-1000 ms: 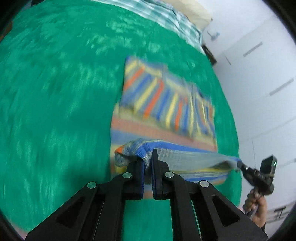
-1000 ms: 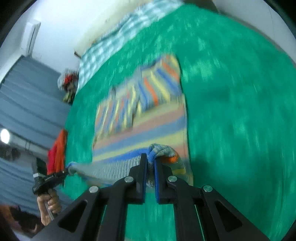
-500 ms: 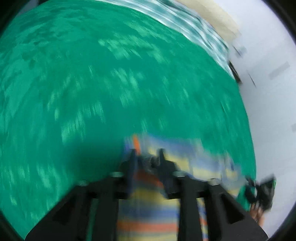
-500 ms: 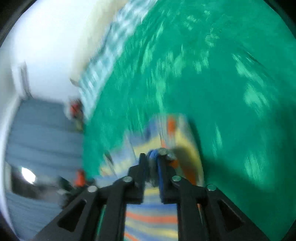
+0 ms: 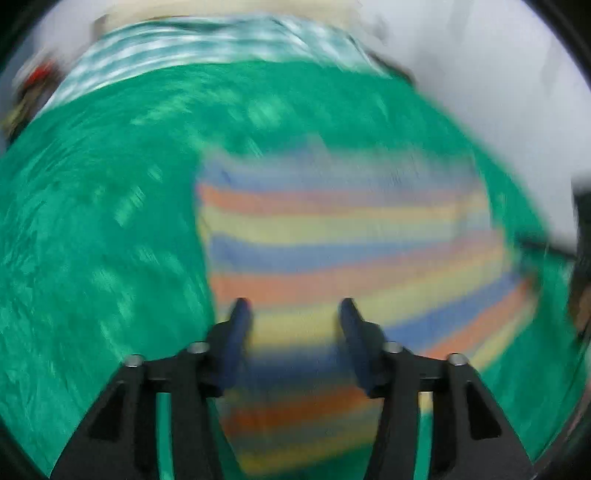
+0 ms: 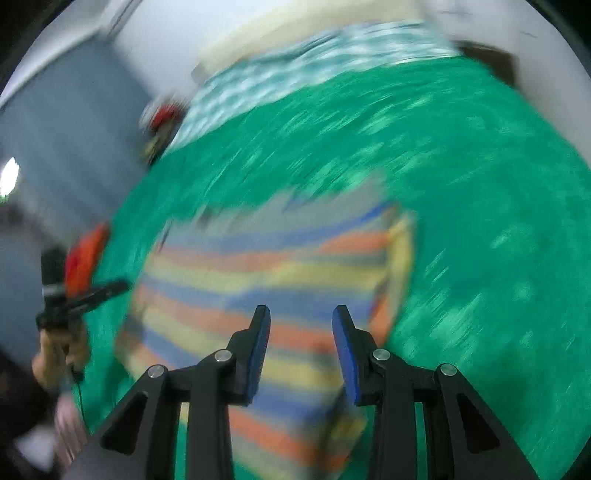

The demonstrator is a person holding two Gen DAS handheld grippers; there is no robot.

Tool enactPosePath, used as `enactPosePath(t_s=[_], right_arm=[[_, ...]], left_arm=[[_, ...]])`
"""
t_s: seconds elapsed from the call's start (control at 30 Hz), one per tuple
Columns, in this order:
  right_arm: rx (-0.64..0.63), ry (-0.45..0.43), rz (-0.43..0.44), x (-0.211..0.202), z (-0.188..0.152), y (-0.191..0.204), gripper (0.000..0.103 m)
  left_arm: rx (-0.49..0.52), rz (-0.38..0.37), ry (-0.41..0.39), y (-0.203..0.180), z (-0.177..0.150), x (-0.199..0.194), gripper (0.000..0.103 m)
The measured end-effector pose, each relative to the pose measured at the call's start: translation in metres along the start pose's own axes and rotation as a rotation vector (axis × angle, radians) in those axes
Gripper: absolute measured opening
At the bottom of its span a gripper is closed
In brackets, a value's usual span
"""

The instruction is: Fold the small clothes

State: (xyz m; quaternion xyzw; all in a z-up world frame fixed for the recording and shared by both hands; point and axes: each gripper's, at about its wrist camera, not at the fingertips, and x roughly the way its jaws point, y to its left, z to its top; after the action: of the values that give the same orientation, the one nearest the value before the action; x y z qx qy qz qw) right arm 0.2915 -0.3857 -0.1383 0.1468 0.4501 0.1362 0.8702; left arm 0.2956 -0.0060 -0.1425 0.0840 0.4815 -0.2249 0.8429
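Observation:
A small striped garment (image 5: pixel 332 251) in blue, orange and yellow lies folded flat on the green bedspread (image 5: pixel 92 221). My left gripper (image 5: pixel 293 314) is open and empty, just above the garment's near left part. The garment also shows in the right wrist view (image 6: pixel 266 266). My right gripper (image 6: pixel 301 317) is open and empty above its near right part. The left gripper (image 6: pixel 92 291) shows at the left of the right wrist view. Both views are motion-blurred.
A checked sheet (image 5: pixel 207 44) and a pale pillow (image 6: pixel 295 26) lie at the bed's far end. Red and orange items (image 6: pixel 85 258) sit off the bed's left side. White walls (image 5: pixel 498 74) stand to the right.
Both grippers carried the garment's near edge forward over the rest, then opened and let it go. They have drawn back, and the garment lies folded.

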Motion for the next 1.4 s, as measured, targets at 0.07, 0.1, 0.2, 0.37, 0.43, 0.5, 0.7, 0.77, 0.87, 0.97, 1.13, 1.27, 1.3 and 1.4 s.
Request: enactPosePath(t_s=[0.07,0.1,0.2,0.37,0.43,0.5,0.7,0.77,0.87,0.97,1.13,1.27,1.3,1.4], right_arm=[[-0.081,0.119,-0.037,0.018,-0.032,0.01,0.036],[-0.105,0.18,-0.116,0.026,-0.051,0.005,0.033],[-0.063,0.136,-0.157,0.005,-0.07,-0.008,0.033],[-0.109,0.018,-0.176,-0.038,-0.065,0.031,0.039],[-0.135,0.001,-0.144,-0.03,-0.062,0.047,0.039],[-0.107,0.014,-0.13,-0.015,-0.068,0.047,0.039],[0.043,0.021,-0.263,-0.027,-0.119,0.021,0.043],[0.052,-0.061,-0.332,-0.05,-0.137,0.029,0.059],[0.062,-0.025,-0.45,-0.037,-0.16,0.029,0.076],[0.008,-0.04,-0.465,-0.026,-0.169,0.034,0.085],[-0.02,-0.063,-0.487,-0.022,-0.173,0.035,0.089],[-0.05,-0.075,-0.518,-0.021,-0.183,0.035,0.091],[-0.052,-0.075,-0.521,-0.021,-0.183,0.033,0.091],[-0.051,-0.075,-0.519,-0.02,-0.183,0.031,0.092]], left_arm=[[0.059,0.062,0.074,-0.004,-0.027,0.014,0.041],[0.046,0.076,0.046,0.005,-0.036,0.007,0.041],[-0.009,0.177,0.053,0.015,-0.041,-0.014,0.055],[-0.046,0.108,-0.043,-0.01,-0.053,-0.055,0.073],[-0.062,0.116,-0.072,-0.029,-0.065,-0.058,0.079],[-0.067,0.148,-0.085,-0.044,-0.079,-0.049,0.085],[-0.084,0.301,-0.115,-0.074,-0.152,-0.031,0.102],[-0.088,0.323,-0.173,-0.076,-0.16,-0.032,0.102],[-0.096,0.309,-0.152,-0.073,-0.156,-0.028,0.102],[-0.108,0.297,-0.149,-0.07,-0.156,-0.028,0.102],[-0.105,0.324,-0.154,-0.078,-0.161,-0.03,0.102],[-0.111,0.329,-0.148,-0.079,-0.161,-0.029,0.102],[-0.112,0.329,-0.147,-0.078,-0.161,-0.029,0.102],[-0.113,0.332,-0.144,-0.079,-0.162,-0.029,0.102]])
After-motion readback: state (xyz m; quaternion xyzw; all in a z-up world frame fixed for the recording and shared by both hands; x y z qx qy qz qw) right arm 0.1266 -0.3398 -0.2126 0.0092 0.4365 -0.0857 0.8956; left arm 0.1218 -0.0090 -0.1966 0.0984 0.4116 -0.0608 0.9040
